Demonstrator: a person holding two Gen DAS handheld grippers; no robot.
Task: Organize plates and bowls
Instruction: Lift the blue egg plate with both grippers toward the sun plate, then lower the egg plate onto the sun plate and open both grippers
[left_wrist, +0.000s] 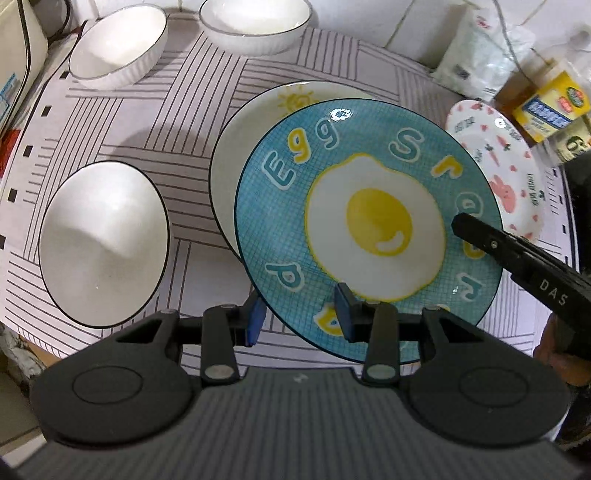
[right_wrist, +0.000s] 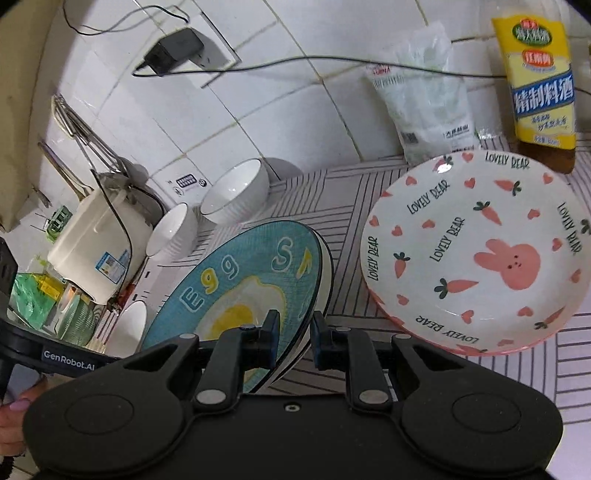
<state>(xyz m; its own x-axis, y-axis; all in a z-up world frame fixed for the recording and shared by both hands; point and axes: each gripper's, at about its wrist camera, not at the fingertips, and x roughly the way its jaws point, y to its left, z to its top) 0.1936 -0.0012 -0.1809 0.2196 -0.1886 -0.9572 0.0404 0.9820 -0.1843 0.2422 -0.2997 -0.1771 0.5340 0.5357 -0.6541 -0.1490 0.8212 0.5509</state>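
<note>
Blue egg plate: glazed ceramic, rigid, slick, breakable, moderately heavy; carried tilted above sun plate. Hold at rim only. Right gripper clamped on rim; left gripper part-open, straddling near rim, contact unclear.

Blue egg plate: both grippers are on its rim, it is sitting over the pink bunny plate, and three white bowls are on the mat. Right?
Not quite. The blue egg plate sits over a white plate with a sun drawing, not the pink bunny plate, which lies apart to one side, as the left wrist view shows. The left gripper and right gripper do straddle its rim, and three white bowls are on the mat.
</note>
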